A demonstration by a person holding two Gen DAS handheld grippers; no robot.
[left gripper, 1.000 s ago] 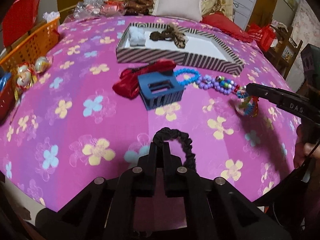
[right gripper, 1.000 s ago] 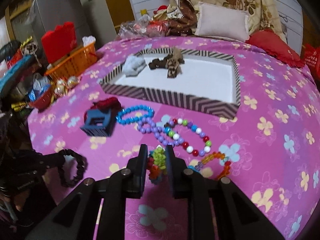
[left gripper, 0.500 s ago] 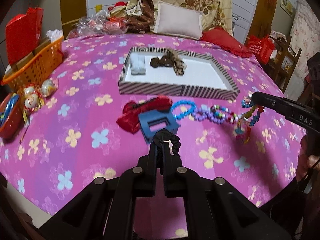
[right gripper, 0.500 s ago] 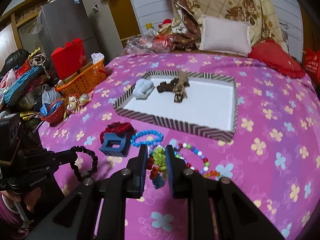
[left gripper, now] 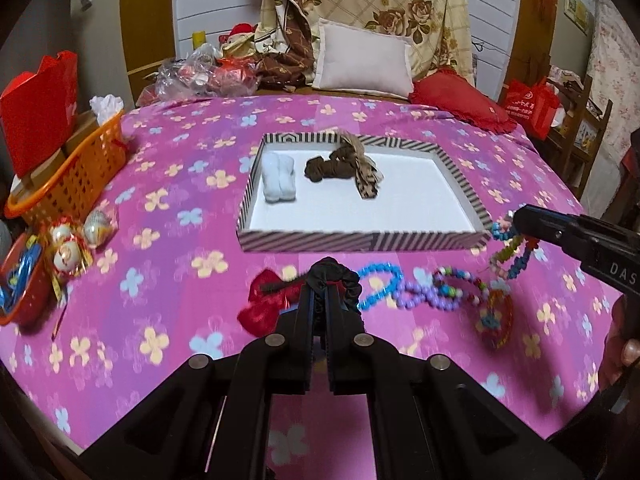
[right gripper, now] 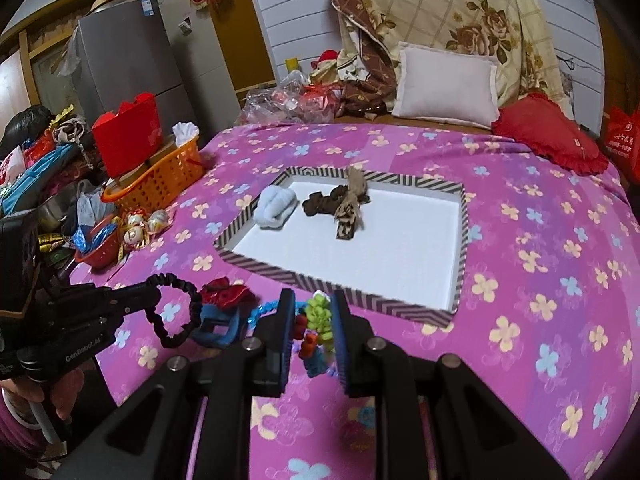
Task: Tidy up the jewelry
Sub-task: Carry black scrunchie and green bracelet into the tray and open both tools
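- black scrunchie [left gripper: 334, 276] clamped in left gripper [left gripper: 319, 292], fingers pressed together on it; loop sticks out past the tips, held above the cloth in front of the striped tray [left gripper: 360, 240]
- right wrist view alone shows the scrunchie as a full ring [right gripper: 176, 308] hanging from the left gripper [right gripper: 150, 294], plus the blue hair claw [right gripper: 214, 326] under it; the left view hides that claw
- colourful bead bracelet [right gripper: 316, 328] pinched between right gripper [right gripper: 312, 312] fingers, near tray's front edge [right gripper: 340, 286]
- left view alone shows it dangling [left gripper: 510, 252] from the right gripper [left gripper: 520, 220] off the tray's right front corner
- still on pink floral cloth [left gripper: 160, 280]: red bow [left gripper: 264, 300], blue bead strand [left gripper: 380, 284], purple beads [left gripper: 448, 292]
- tray holds white scrunchie [left gripper: 279, 178], brown scrunchie [left gripper: 348, 166]
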